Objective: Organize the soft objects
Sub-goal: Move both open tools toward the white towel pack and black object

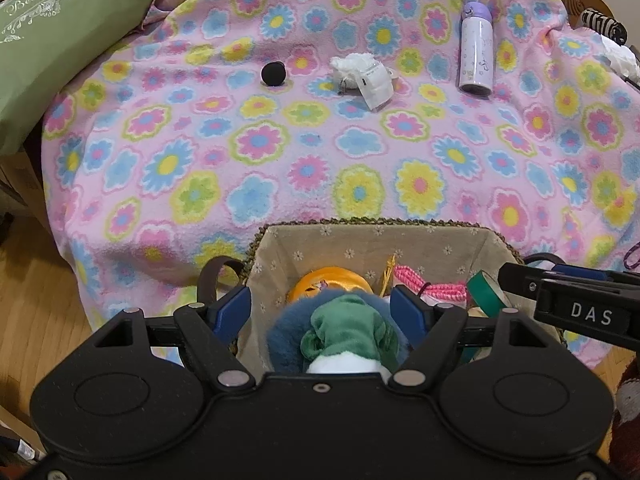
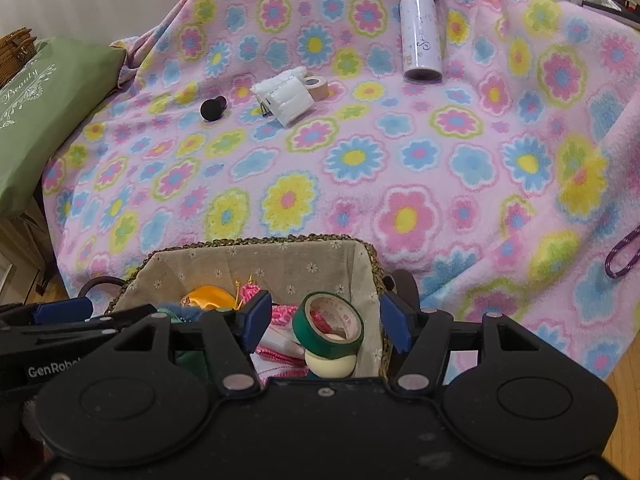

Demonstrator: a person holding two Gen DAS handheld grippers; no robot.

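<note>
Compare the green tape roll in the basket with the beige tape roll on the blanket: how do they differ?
The green tape roll lies in the lined basket, tilted on a cream ball; the beige tape roll rests out on the flowered blanket, against a white padded item. The green one shows its open core, with red print inside; the beige one is mostly hidden. Both are ring-shaped tape rolls.

We're in a home here, likely a living or bedroom: a flowered fleece blanket (image 1: 320,140) drapes the furniture, a green "Beauty" cushion (image 1: 52,52) sits alongside, wood flooring (image 1: 36,280) below, a fabric-lined wicker basket (image 2: 256,264) nearby.
</note>
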